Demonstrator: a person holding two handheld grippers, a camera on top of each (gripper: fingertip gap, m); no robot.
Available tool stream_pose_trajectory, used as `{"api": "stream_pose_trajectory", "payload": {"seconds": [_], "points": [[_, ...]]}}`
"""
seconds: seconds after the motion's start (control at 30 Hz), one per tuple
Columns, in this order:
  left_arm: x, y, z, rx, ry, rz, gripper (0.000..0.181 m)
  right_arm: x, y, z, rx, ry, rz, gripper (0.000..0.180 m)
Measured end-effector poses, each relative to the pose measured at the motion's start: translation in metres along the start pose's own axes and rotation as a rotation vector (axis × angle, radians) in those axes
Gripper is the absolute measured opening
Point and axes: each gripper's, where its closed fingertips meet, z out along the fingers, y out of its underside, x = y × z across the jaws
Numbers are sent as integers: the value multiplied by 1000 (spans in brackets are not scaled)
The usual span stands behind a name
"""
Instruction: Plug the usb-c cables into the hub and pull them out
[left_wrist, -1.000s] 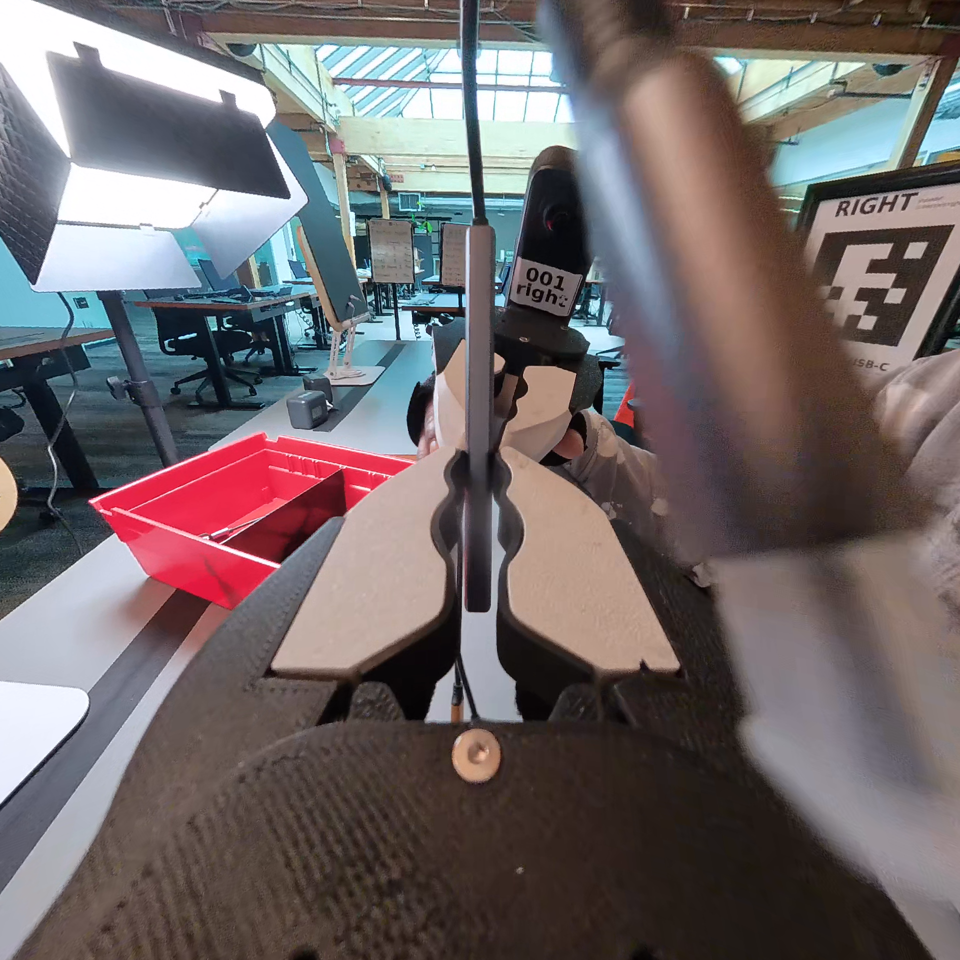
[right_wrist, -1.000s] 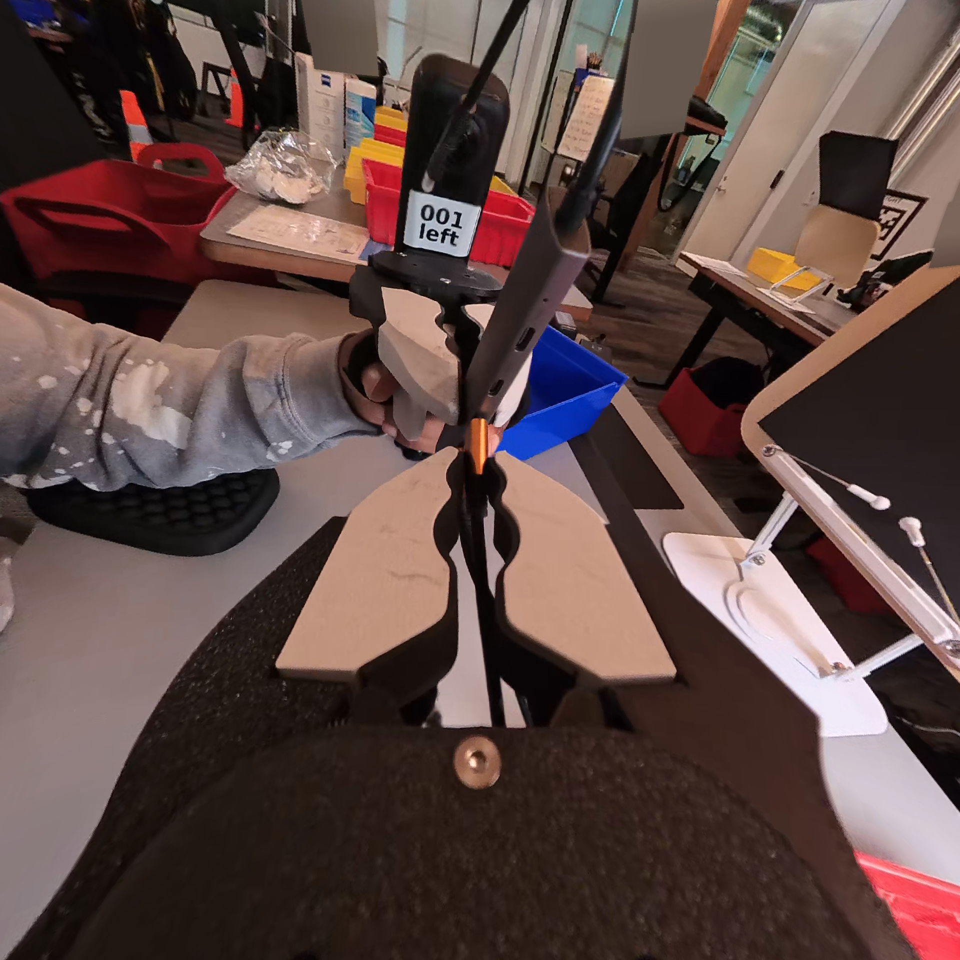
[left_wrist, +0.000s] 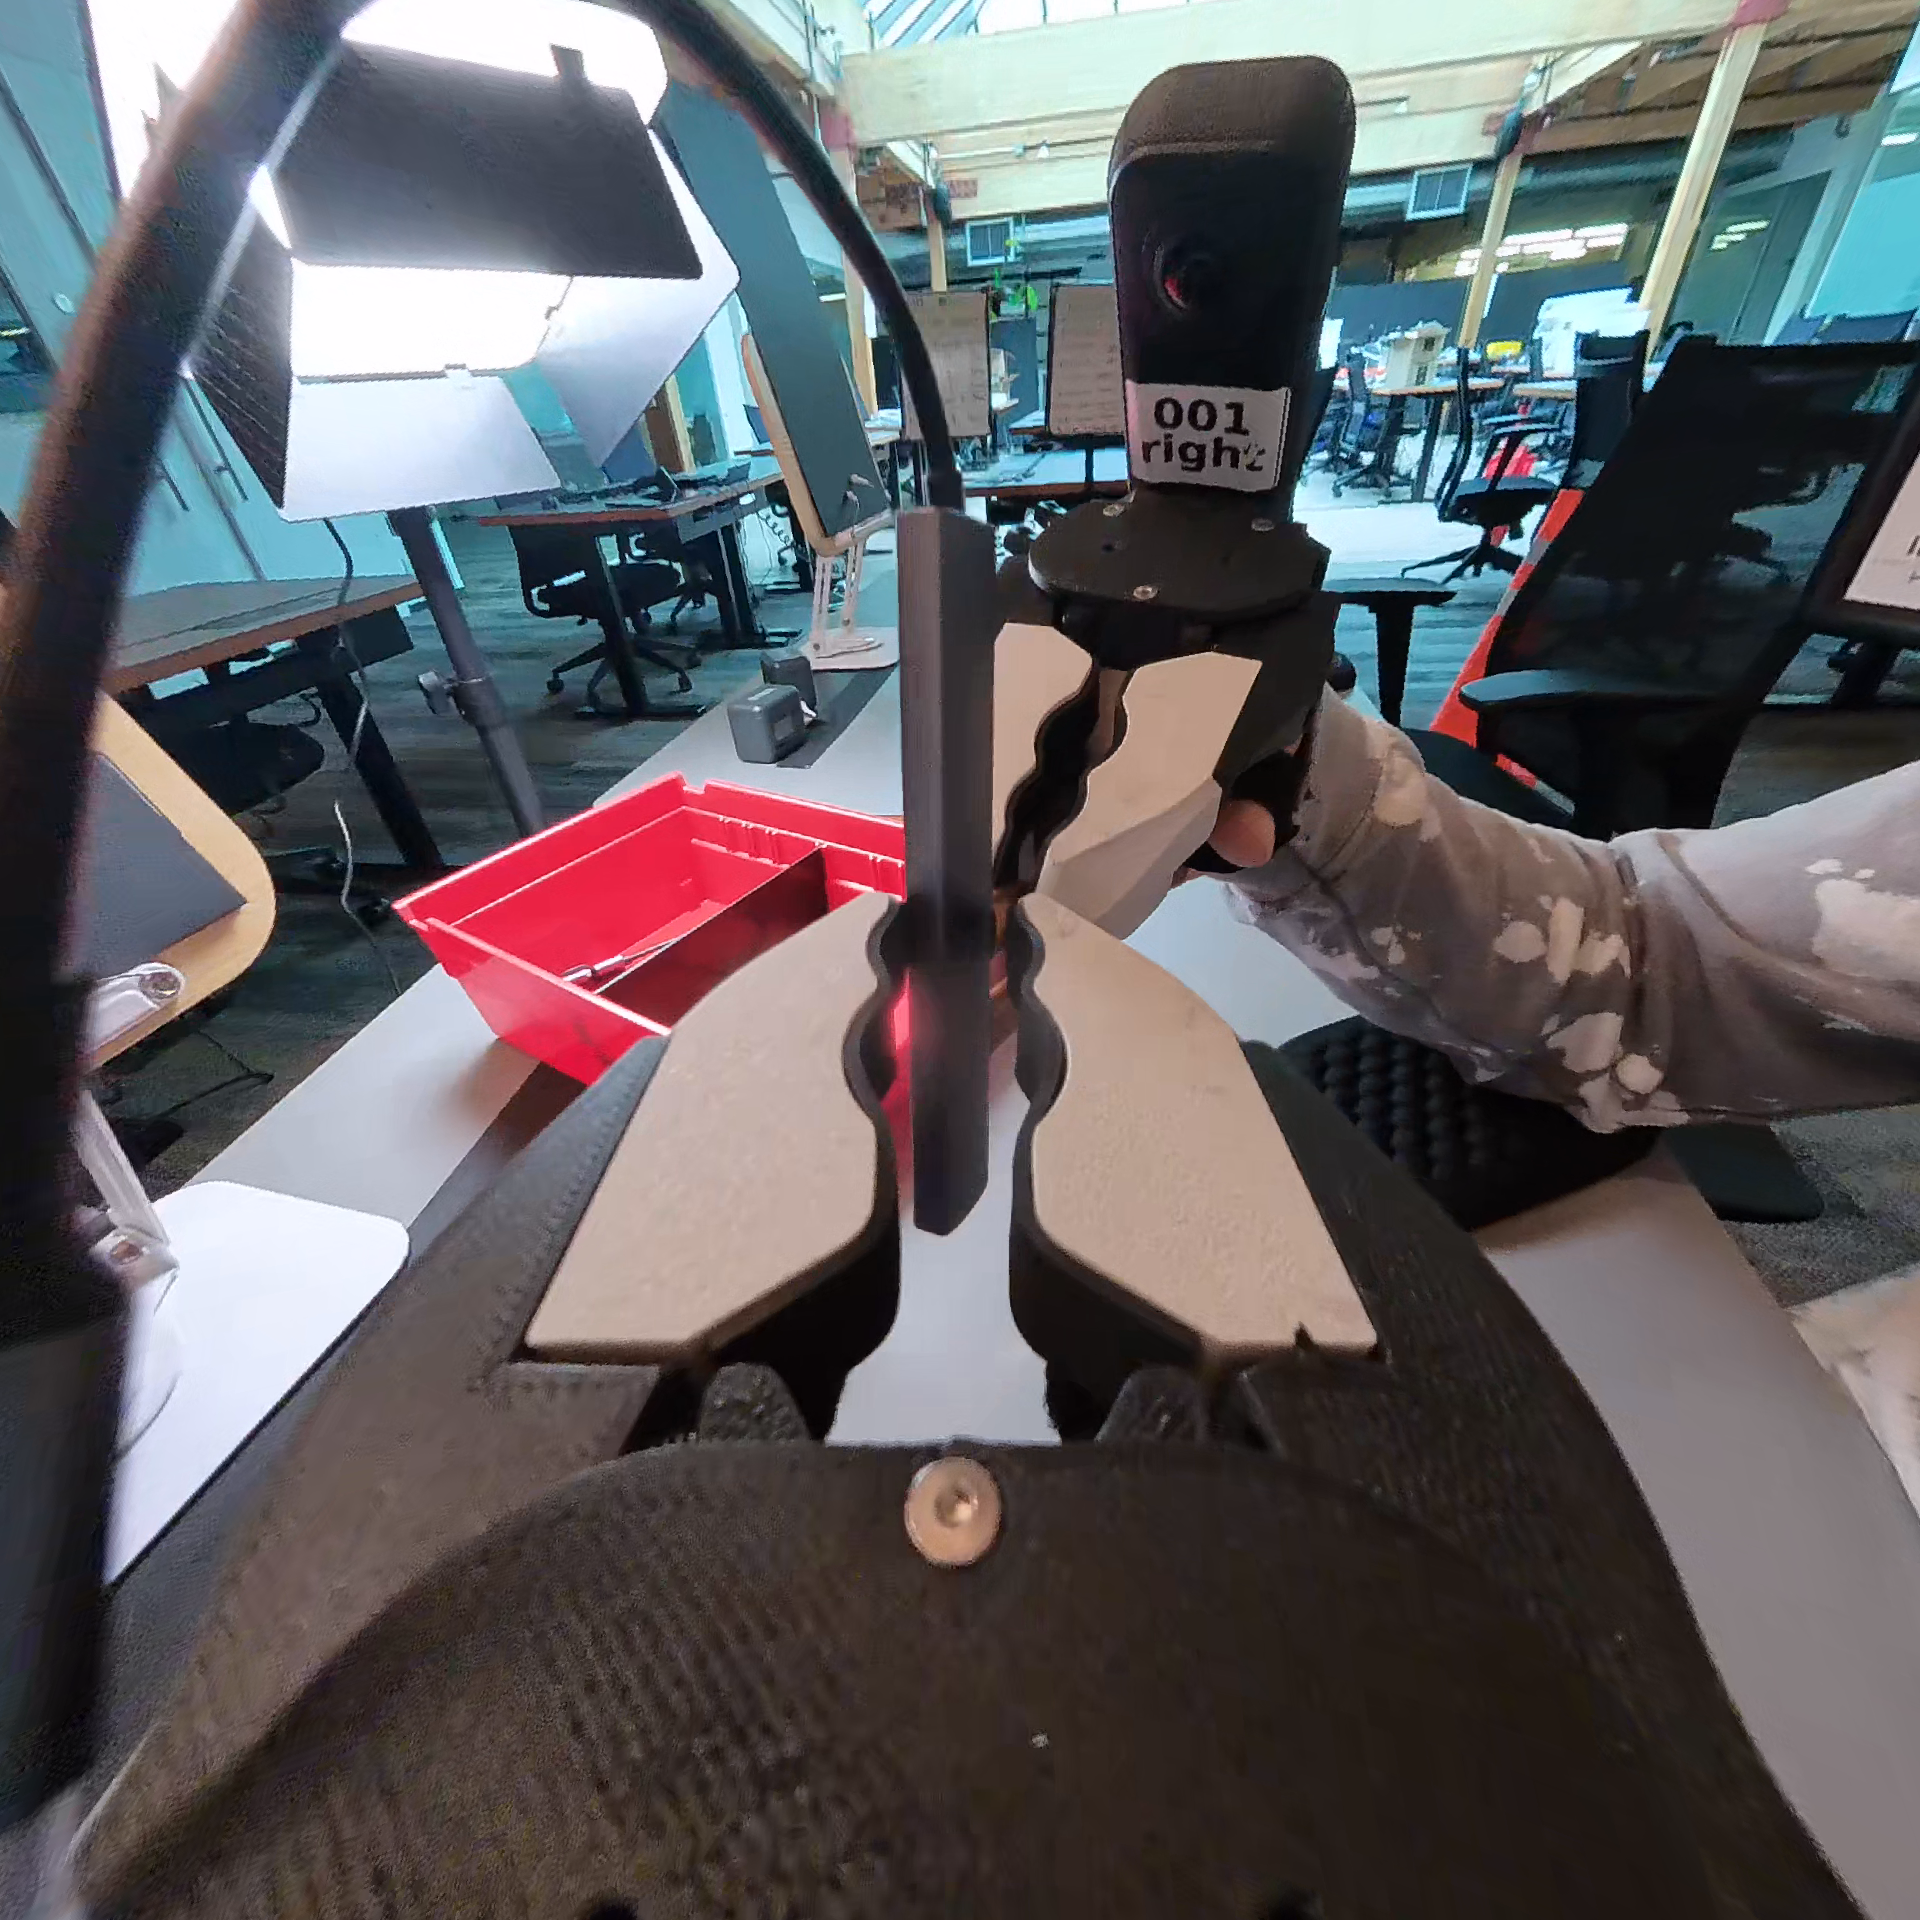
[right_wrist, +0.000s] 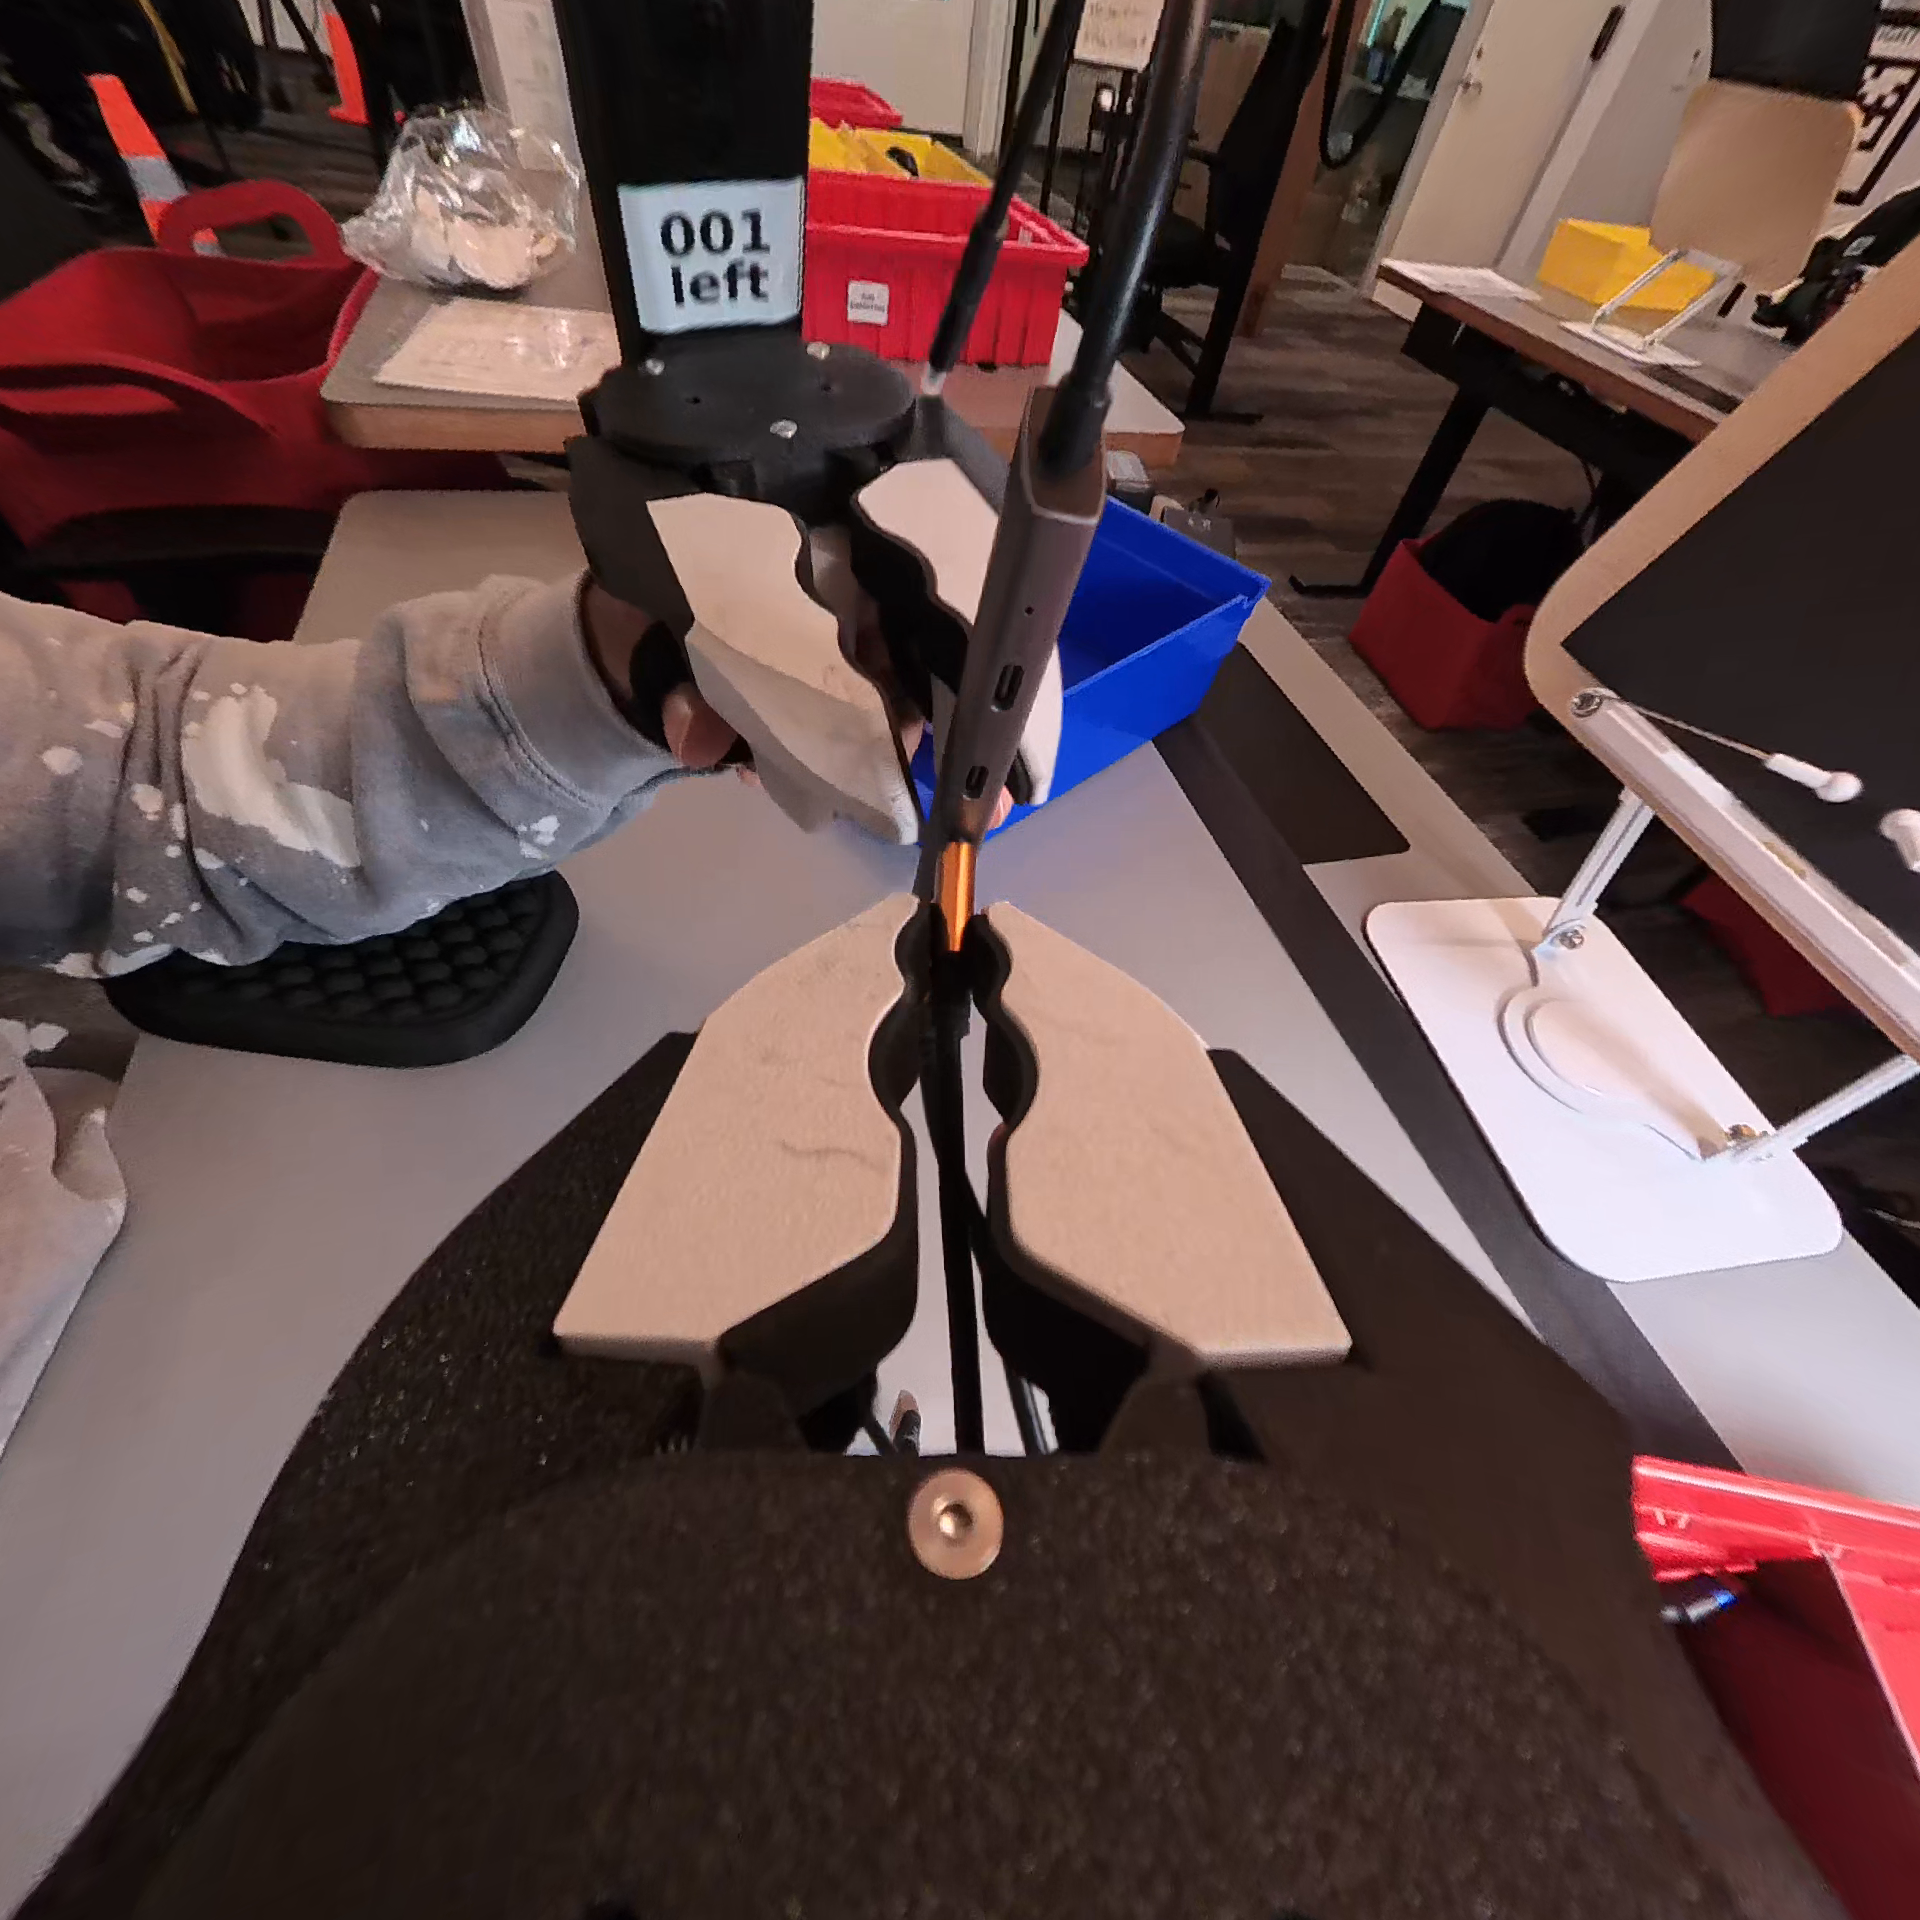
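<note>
My left gripper (left_wrist: 951, 920) is shut on a slim grey hub (left_wrist: 940, 790) and holds it upright in the air. The hub's black cable (left_wrist: 810, 177) arcs up and over to the left. In the right wrist view the hub (right_wrist: 1023, 623) shows a row of ports on its edge. My right gripper (right_wrist: 951, 914) is shut on a black usb-c cable at its orange plug (right_wrist: 958, 888). The plug tip touches the hub's lower end. I cannot tell if it is seated. A second black cable (right_wrist: 977, 249) with a silver tip hangs behind the hub.
A red bin (left_wrist: 623, 914) sits on the grey table beyond the left gripper. A blue bin (right_wrist: 1153, 634) sits behind the hub. A black dotted pad (right_wrist: 343, 977) lies under the person's sleeve. A white stand base (right_wrist: 1558, 1091) is at the right. Less than 4 cm separates the two grippers' tips.
The two grippers have come closer together. The left view has swung, so the right gripper now sits right of the hub. The blurred grey shape at the right is gone.
</note>
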Motion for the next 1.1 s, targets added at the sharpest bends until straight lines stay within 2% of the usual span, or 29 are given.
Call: {"api": "stream_pose_trajectory", "payload": {"seconds": [0.2,0.43,0.67,1.1], "points": [[2,7,1,-57,1,24,15,-4,7,6,-53,5,-30,6],[5,-3,-4,26,62,-37,12,-7,-4,7,40,2,-71,8],[18,-20,-12,51,115,-6,11,-19,-21,2,146,-70,-101,8],[12,6,10,-65,108,-54,10,-6,9,-10,33,-105,-134,8]]}}
